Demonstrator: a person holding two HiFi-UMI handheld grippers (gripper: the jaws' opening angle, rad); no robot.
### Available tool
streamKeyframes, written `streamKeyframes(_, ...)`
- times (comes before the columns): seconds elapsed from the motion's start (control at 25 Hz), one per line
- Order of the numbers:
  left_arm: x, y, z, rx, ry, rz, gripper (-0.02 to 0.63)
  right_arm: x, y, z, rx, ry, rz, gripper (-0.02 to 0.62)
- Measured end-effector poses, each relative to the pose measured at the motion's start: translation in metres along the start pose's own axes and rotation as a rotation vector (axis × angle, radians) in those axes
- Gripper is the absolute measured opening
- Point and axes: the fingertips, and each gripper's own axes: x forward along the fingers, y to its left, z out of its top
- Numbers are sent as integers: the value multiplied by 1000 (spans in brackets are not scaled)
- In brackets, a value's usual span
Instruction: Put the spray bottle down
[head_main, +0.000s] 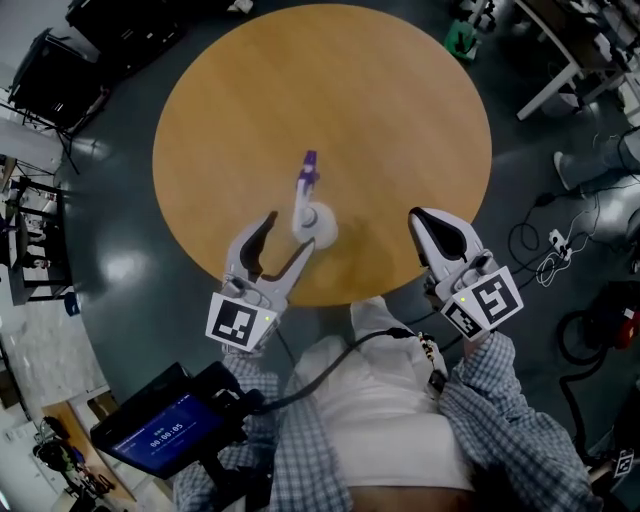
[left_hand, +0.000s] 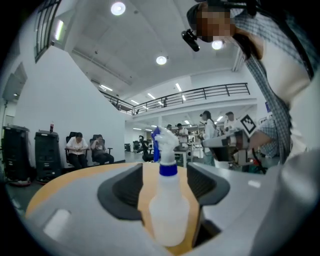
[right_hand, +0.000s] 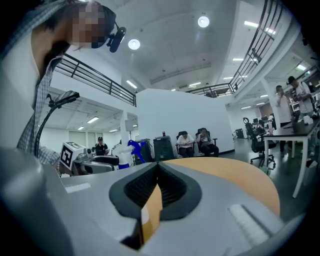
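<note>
Spray bottle (head_main: 314, 222) stands upright on the round wooden bench (head_main: 400, 120), close to the edge nearest the person. Its long axis runs straight up from the bench top. The body is milky white plastic with a blue collar under the white head, and whether any liquid is inside cannot be told through the cloudy wall. The blue trigger (head_main: 309, 160) faces away from the person, toward the far side of the bench (it shows to the left of the head in the left gripper view and to the right of it in the right gripper view).

The left gripper (head_main: 291, 230) lies level with its jaws spread wide. The bottle stands between them, with bare bench showing on either side of its body, so neither pad presses on it.

The right gripper (head_main: 420, 222) hovers over the bench edge, well apart from the bottle, its jaws pressed together at the tips with nothing between them.
</note>
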Motion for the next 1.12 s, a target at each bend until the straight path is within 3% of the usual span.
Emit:
streamKeyframes(0.12,-15,6,19,16,-21,39,224,14,9,13,-1,-10,29,5)
streamKeyframes(0.32,-48,14,22,17,-63,68,2,37,32,10,-24,-25,82,5)
streamKeyframes(0.6,-57,11,18,32,-73,68,2,47,42,-8,-10,-5,105,3)
streamKeyframes(1.12,-56,21,24,32,-96,99,2,56,48,-2,-43,-3,157,3)
